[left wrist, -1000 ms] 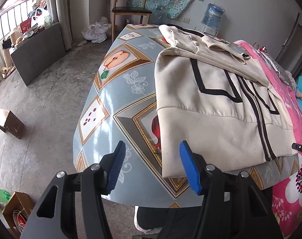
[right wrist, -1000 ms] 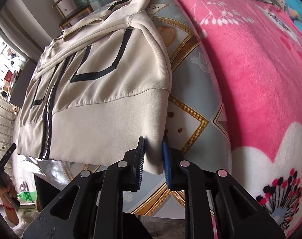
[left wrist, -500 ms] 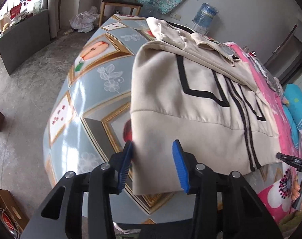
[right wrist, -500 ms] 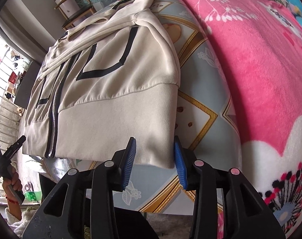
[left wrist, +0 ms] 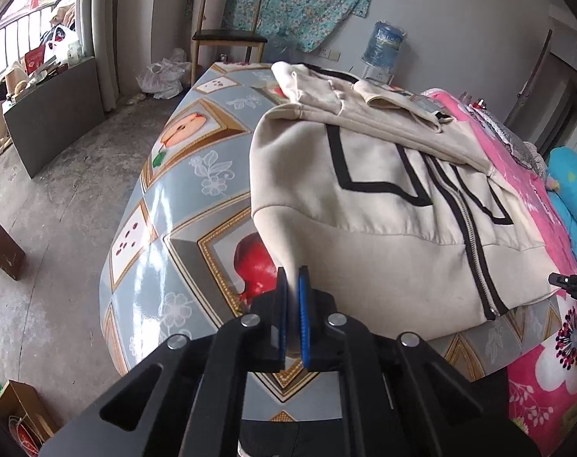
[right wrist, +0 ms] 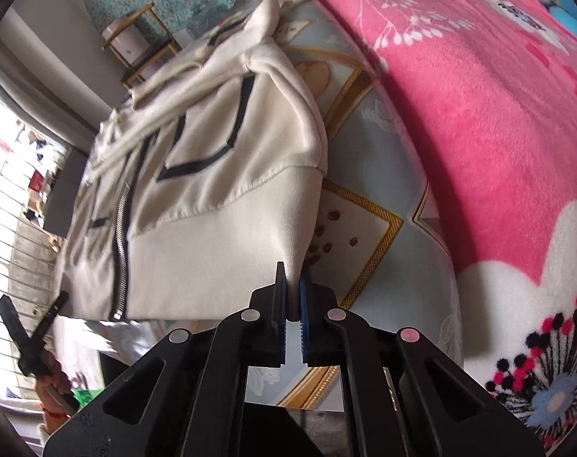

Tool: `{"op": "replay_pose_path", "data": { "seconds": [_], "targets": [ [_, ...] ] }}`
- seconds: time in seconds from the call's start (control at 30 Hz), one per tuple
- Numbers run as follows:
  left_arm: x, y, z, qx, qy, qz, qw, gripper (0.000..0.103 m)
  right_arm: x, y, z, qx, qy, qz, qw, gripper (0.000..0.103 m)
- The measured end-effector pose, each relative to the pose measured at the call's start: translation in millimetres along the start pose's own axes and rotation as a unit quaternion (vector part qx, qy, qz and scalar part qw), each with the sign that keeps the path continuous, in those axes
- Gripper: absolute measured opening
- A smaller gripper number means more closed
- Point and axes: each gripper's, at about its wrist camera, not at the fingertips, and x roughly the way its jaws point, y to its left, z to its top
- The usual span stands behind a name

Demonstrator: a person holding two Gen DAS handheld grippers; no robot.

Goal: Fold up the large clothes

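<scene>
Jacket [left wrist: 383, 251], cream with black stripes and a zip, lies on the fruit-print worktop [left wrist: 197, 175], and the left hand-held gripper [left wrist: 293, 285] is clamped on its near hem corner while the right hand-held gripper [right wrist: 293, 282] pinches the opposite hem corner! Left view alone gives the chair [left wrist: 227, 34], water bottle [left wrist: 386, 47] and brown box [left wrist: 0, 249] on the floor; right view alone spreads out the pink blanket [right wrist: 478, 114]. Blur smears the right view's far sleeve, and the fabric's tip is hidden between both pairs of pads.
</scene>
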Motion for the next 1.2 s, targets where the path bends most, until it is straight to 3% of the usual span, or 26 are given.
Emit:
{"op": "replay_pose_path", "data": {
  "seconds": [0.2,0.37,0.6,0.8,0.9,0.97,1.0,1.03,1.2],
  "targets": [
    [-21,-5,42,-0.02,-0.03,-0.059,0.9976,0.005,-33,16,39,0.003,-0.047,0.065,0.997,0.005],
    [-23,-8,103,-0.036,-0.058,-0.098,0.9928,0.005,-38,40,94,-0.018,-0.071,0.098,0.993,0.005],
    [20,-9,200,-0.035,-0.06,-0.089,0.9936,0.005,-14,49,188,-0.012,-0.076,0.114,0.991,0.005],
    [90,-12,261,-0.046,-0.031,-0.061,0.9966,0.009,50,33,250,0.043,-0.052,0.116,0.991,0.006],
    [130,-12,271,-0.064,0.003,-0.051,0.9966,0.02,89,27,262,0.047,-0.035,0.099,0.993,0.013],
    [138,-12,270,-0.064,-0.008,-0.007,0.9979,0.039,106,28,264,0.033,-0.031,0.052,0.998,0.033],
    [136,-13,269,-0.059,-0.018,-0.004,0.9981,0.041,106,28,264,0.026,-0.038,0.034,0.998,0.057],
    [133,-11,266,-0.059,-0.021,-0.008,0.998,0.043,103,28,261,0.019,-0.05,0.024,0.998,0.067],
    [98,-2,241,-0.069,-0.016,-0.008,0.9974,0.046,67,17,233,0.028,-0.07,0.057,0.995,0.068]
  ]
}}
